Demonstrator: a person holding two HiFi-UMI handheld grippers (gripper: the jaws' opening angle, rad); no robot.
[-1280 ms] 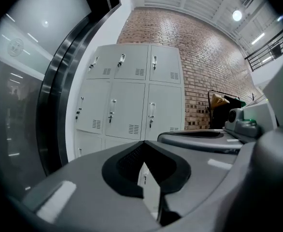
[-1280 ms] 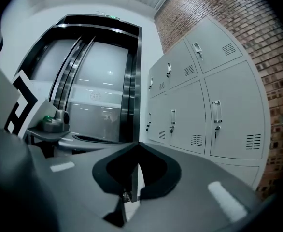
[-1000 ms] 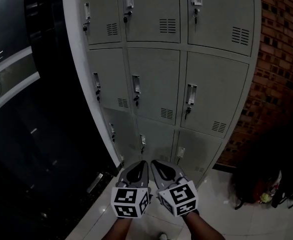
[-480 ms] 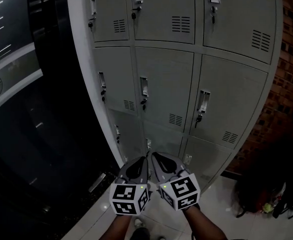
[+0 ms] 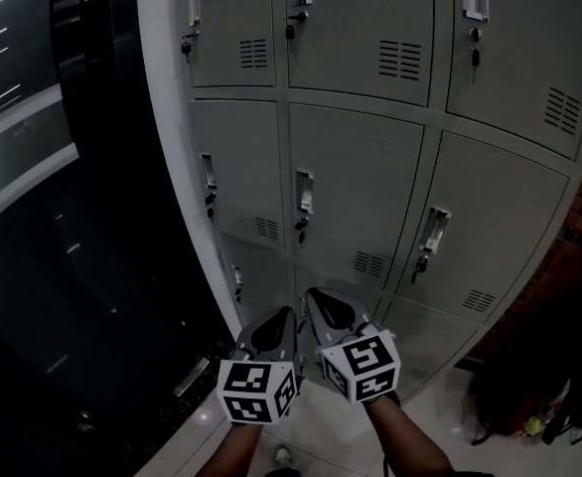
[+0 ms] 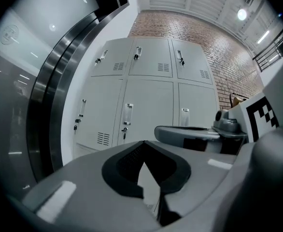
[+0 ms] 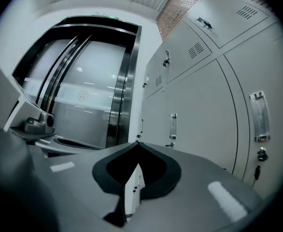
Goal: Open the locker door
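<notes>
A: left gripper (image 5: 289, 314) and right gripper (image 5: 313, 296), gripping anything?
B: nope, both pinched together on nothing.
A: locker door (image 5: 356, 192)?
B: closed, straight ahead of both tips, untouched.

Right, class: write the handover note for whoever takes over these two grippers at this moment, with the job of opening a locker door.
Left gripper: shut, empty, held low in front of the lockers.
Right gripper: shut, empty, beside the left one, touching no door.
Lockers: grey bank straight ahead, every door in view closed. The centre door has its handle on its left edge.
Done: nothing on any door.
Left: choose the door (which one is meant cannot be told), grip its handle and pull it open.
</notes>
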